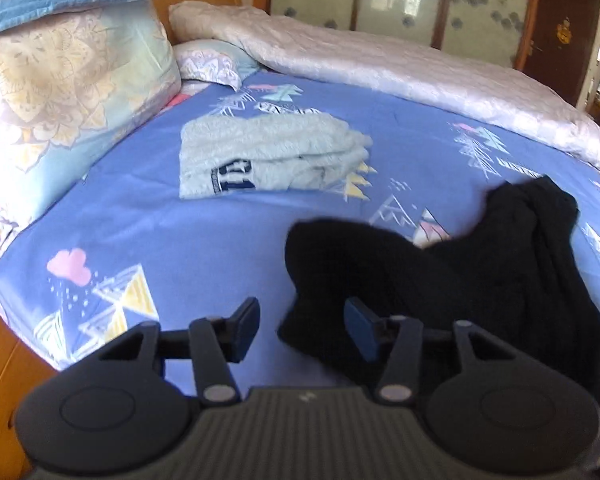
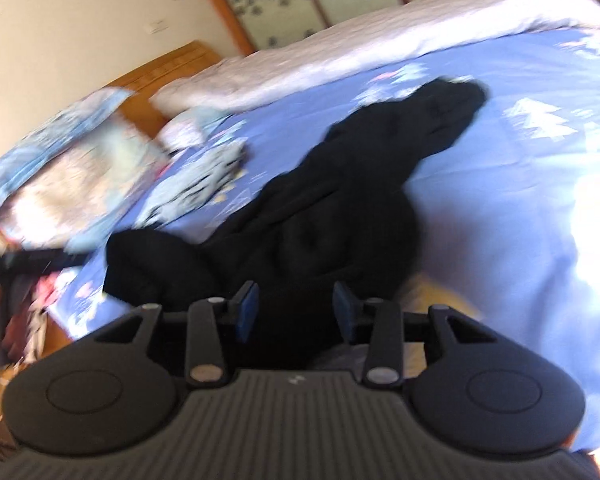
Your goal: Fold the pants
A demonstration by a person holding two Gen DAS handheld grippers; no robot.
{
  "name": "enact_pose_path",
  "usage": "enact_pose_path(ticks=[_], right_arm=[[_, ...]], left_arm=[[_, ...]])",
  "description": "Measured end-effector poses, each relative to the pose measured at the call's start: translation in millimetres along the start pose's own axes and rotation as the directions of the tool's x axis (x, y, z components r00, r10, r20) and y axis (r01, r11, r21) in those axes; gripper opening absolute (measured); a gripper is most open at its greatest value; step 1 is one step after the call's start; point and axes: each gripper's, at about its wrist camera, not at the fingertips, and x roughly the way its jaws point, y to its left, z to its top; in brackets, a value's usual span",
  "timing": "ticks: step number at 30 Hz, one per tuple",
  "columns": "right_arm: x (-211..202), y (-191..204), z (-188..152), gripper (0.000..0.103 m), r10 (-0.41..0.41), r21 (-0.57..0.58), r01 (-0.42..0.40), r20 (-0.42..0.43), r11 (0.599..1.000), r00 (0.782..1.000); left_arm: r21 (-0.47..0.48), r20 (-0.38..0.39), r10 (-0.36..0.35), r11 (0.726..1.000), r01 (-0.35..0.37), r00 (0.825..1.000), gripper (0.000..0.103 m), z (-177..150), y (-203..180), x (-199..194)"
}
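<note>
The black pants (image 1: 452, 280) lie crumpled on the blue bedsheet (image 1: 140, 216), their long axis running from the near edge away toward the pale quilt (image 1: 380, 64). The left gripper (image 1: 302, 330) stands open, empty, one end of the cloth just beyond its right finger. The right gripper (image 2: 296, 312) is open too, directly over the middle of the pants, so judged nearer.

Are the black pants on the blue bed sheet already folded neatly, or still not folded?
Not folded. The black pants lie crumpled on the blue patterned bed sheet, in an irregular heap with bunched edges.
</note>
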Motion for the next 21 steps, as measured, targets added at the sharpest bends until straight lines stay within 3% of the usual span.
enact_pose_path(ticks=[2, 4, 6, 9, 11, 13, 15, 16, 19, 20, 21], right_arm=[[6.3, -7.8, 14.4, 0.046, -0.048, -0.017, 0.048, 0.025, 0.999, 0.999], [25.2, -7.5, 35.6, 0.046, -0.076, -0.082, 0.080, 0.051, 0.993, 0.996], [52.8, -2.2, 60.9, 0.046, -0.087, -0.159, 0.097, 0.070, 0.982, 0.994], [108.4, 2.0, 105.5, 0.044, -0.079, -0.213, 0.084, 0.036, 0.974, 0.996], [140.9, -11.4, 131.9, 0.043, -0.070, -0.152, 0.064, -0.035, 0.986, 0.997], [170.9, -22.8, 154.7, 0.041, -0.049, -0.037, 0.046, -0.102, 0.998, 0.994], [201.9, -29.2, 166.7, 0.040, -0.040, 0.054, 0.048, -0.145, 0.997, 0.989], [219.3, -28.6, 170.7, 0.040, -0.052, 0.074, 0.065, -0.163, 0.995, 0.985], [261.8, -30.6, 169.4, 0.038, -0.171, 0.055, 0.189, -0.241, 0.980, 0.956], [273.1, -34.4, 165.5, 0.030, -0.193, 0.056, 0.217, -0.280, 0.974, 0.940], [278.8, -40.1, 163.5, 0.007, -0.197, 0.060, 0.227, -0.317, 0.972, 0.928]], left_arm=[[0.015, 0.014, -0.100, 0.995, 0.100, 0.995, 0.049, -8.1, -14.4, -15.5], [0.106, 0.013, -0.201, 0.974, 0.198, 0.980, 0.050, -17.3, -46.7, -24.3], [0.207, -0.007, -0.284, 0.938, 0.280, 0.959, 0.059, -28.9, -84.6, -26.0], [0.283, -0.099, -0.403, 0.865, 0.414, 0.910, 0.068, -49.1, -130.4, -13.8], [0.281, -0.180, -0.456, 0.825, 0.490, 0.872, 0.079, -59.4, -147.0, 0.3], [0.263, -0.247, -0.481, 0.802, 0.536, 0.841, 0.079, -69.8, -157.1, 14.1], [0.266, -0.299, -0.472, 0.793, 0.548, 0.829, 0.079, -79.2, -161.7, 27.4], [0.279, -0.313, -0.457, 0.794, 0.541, 0.833, 0.078, -84.4, -164.4, 31.8], [0.330, -0.346, -0.387, 0.802, 0.497, 0.855, 0.054, -94.3, -170.2, 44.8], [0.347, -0.338, -0.368, 0.807, 0.478, 0.866, 0.037, -91.3, -167.5, 44.1], [0.353, -0.330, -0.365, 0.808, 0.472, 0.871, 0.019, -89.2, -165.2, 43.9]])
